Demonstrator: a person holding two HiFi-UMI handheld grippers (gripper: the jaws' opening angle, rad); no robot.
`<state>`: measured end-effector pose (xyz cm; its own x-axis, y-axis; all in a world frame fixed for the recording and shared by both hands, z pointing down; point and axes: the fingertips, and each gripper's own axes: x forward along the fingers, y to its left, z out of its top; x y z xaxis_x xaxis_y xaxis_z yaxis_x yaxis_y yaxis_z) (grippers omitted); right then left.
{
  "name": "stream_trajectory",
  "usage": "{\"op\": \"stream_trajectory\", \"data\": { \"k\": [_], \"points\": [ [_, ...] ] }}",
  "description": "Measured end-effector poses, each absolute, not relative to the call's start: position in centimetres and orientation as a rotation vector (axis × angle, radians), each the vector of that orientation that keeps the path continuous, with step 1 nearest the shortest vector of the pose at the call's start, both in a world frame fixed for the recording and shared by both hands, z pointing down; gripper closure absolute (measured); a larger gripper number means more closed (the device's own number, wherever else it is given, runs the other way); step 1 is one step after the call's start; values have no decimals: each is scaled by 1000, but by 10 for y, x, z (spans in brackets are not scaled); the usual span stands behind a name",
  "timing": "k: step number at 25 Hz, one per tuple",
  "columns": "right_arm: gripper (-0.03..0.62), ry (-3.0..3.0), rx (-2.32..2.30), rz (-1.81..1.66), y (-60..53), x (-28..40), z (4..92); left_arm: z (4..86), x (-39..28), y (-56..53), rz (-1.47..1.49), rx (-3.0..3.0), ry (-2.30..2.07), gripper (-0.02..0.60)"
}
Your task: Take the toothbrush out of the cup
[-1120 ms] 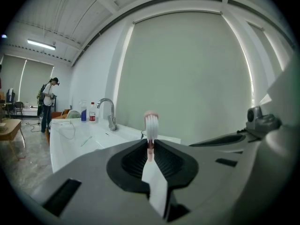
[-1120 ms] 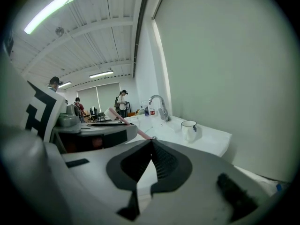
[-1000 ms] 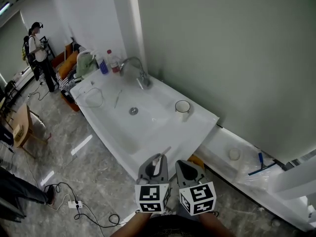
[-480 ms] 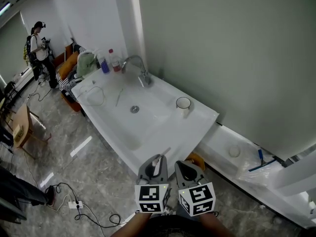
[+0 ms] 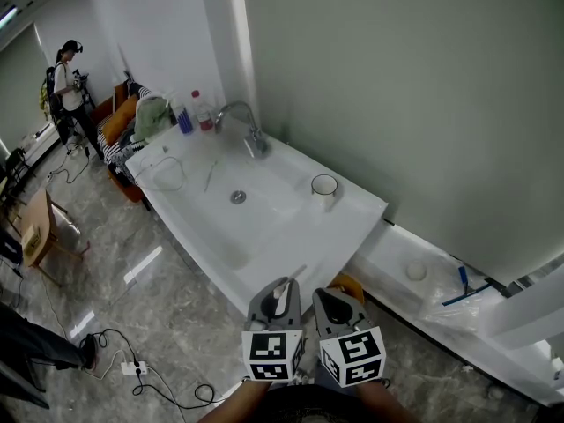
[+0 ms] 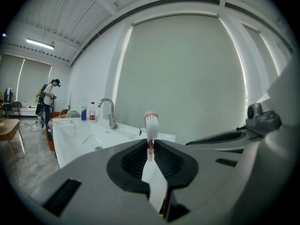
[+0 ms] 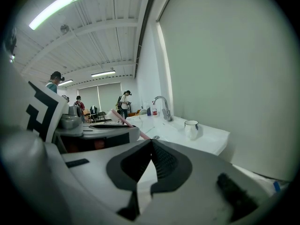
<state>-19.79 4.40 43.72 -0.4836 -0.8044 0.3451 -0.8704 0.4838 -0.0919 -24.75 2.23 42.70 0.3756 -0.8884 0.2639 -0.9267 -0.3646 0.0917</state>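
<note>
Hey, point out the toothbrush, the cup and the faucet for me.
toothbrush (image 6: pixel 151 123), left gripper view, on its bristle head.
cup (image 5: pixel 324 196), head view, on its outer wall.
faucet (image 5: pixel 238 106), head view, on its curved spout.

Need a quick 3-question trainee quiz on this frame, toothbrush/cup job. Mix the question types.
1. True or false: the toothbrush is clamped in the left claw, already out of the cup.
2. In the head view, where does the cup stand? A) down in the basin B) on the flat top of the sink, right of the faucet C) on the floor
3. Fill in: the right claw has its jaws ____, with nothing between them.

Key: 1 true; 2 B; 3 shut.
</note>
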Motion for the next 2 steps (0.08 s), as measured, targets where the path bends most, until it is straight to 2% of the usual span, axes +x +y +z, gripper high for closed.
{"op": "stream_trajectory", "data": {
  "k": [2],
  "points": [
    [583,-2477,1431,374,46,-196,437,427,-245,24,251,2414,-1617,532]
  ]
}}
